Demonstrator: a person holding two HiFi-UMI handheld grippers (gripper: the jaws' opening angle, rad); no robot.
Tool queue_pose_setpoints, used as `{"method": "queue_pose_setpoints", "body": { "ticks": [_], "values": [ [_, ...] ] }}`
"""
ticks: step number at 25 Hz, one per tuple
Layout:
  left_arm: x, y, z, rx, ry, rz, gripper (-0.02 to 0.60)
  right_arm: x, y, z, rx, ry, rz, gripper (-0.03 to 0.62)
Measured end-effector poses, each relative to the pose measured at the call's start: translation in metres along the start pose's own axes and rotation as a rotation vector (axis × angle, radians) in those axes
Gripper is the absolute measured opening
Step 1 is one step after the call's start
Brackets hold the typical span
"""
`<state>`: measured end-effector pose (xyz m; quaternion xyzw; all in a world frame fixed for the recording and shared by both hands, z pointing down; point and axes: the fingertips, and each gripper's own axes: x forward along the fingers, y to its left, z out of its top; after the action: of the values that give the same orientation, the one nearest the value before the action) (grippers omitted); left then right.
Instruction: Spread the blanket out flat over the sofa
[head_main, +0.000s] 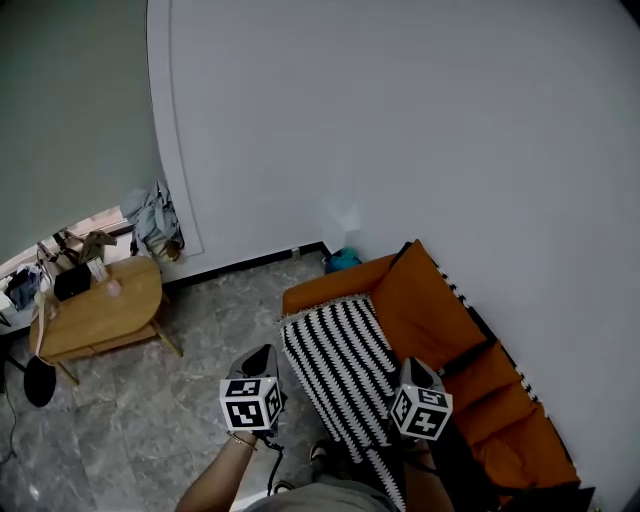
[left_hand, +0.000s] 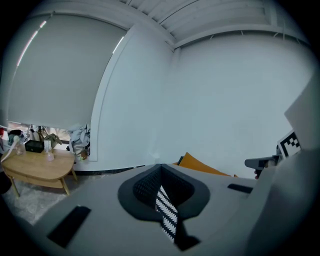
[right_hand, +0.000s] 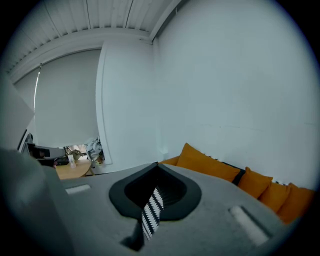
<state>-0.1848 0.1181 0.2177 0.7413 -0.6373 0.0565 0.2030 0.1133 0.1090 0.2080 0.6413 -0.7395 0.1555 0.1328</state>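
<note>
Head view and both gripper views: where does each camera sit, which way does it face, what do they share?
Head view: on the person's head, looking steeply down at the sofa, the blanket, the left forearm, the left tool and the right tool.
Left gripper view: on the left tool, facing the wall and the table; its jaws are shut on the blanket.
Right gripper view: on the right tool, facing the wall and cushions; jaws shut on the blanket.
Shared: blanket and table, in all three.

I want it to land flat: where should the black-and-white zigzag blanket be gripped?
The blanket's near edge, two spaced pinches coming from the orange sofa's front; limp cloth needs a wide hold. The left gripper and right gripper pinch it so.
</note>
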Motion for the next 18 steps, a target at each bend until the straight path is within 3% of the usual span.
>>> {"method": "queue_pose_setpoints", "body": {
  "ticks": [18],
  "values": [
    [0.0038,0.0003,0.0001,-0.008,-0.006,-0.005,0.002,0.0024,0.0007,0.0122,-0.051,0.011,0.006,0.005]
  ]
}}
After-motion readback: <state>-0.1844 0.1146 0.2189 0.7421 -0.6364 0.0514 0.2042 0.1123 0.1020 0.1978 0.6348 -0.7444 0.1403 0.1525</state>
